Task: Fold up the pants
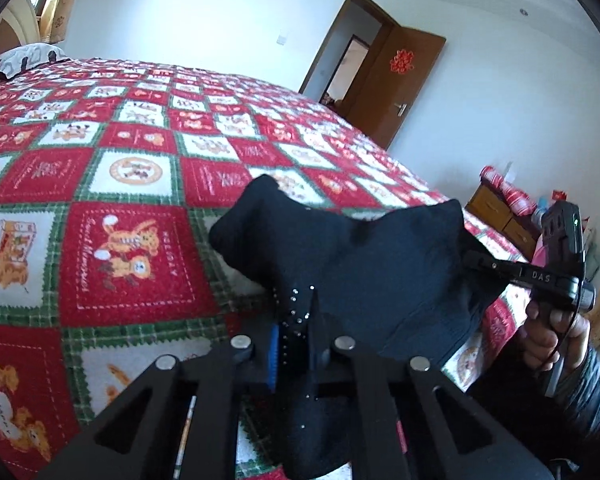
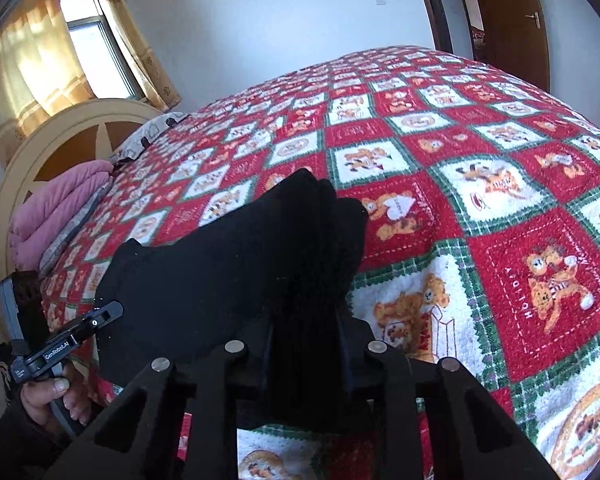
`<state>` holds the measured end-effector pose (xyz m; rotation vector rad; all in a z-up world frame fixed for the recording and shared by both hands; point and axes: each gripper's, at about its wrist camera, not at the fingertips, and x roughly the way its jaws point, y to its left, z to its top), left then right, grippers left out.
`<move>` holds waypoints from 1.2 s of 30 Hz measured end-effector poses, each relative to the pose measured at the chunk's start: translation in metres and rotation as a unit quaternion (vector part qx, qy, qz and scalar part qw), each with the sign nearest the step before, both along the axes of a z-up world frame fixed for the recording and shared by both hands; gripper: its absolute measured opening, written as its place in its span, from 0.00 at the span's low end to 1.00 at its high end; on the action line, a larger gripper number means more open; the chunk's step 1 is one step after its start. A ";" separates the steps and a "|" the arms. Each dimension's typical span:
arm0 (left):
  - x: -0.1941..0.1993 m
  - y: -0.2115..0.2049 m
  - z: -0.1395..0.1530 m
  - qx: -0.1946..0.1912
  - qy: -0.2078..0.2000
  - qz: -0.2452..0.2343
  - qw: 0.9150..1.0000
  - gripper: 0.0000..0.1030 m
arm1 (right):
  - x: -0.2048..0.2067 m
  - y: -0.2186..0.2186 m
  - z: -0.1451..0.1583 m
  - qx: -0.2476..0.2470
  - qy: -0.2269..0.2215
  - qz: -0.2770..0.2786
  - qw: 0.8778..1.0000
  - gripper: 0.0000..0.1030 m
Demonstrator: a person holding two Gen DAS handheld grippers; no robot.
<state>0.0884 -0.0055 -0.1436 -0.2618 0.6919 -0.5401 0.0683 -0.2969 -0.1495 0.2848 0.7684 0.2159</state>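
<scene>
The black pants (image 1: pixel 352 264) hang bunched in the lower middle of both wrist views, lifted above a bed (image 1: pixel 148 168) spread with a red, green and white patchwork blanket (image 2: pixel 480 184) of bear pictures. The left claw (image 1: pixel 296 332) is pinched tight on one edge of the cloth, where small shiny studs show; the right claw (image 2: pixel 304 344) is clamped on a thick gathered fold of the same pants. Each view shows the other claw at its lower side edge, held by a hand (image 2: pixel 56 396). A brown door (image 1: pixel 396 80) stands open at upper right of the left view; a pink quilt (image 2: pixel 56 208) lies at left of the right view.
</scene>
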 end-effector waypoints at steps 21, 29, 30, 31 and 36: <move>0.016 0.117 0.036 -0.003 -0.047 0.144 0.989 0.10 | 0.099 0.130 0.042 0.004 -0.032 0.120 0.992 0.24; 0.020 0.178 0.036 0.015 -0.050 0.220 0.974 0.10 | 0.163 0.219 0.042 0.008 -0.027 0.186 0.982 0.24; 0.020 0.186 0.033 0.017 -0.048 0.230 0.972 0.10 | 0.170 0.232 0.040 0.008 -0.026 0.196 0.980 0.24; 0.022 0.190 0.031 0.019 -0.045 0.236 0.971 0.10 | 0.174 0.243 0.039 0.005 -0.026 0.202 0.979 0.24; 0.035 0.206 0.000 0.026 -0.008 0.258 0.966 0.16 | 0.194 0.282 0.021 -0.009 -0.006 0.217 0.976 0.24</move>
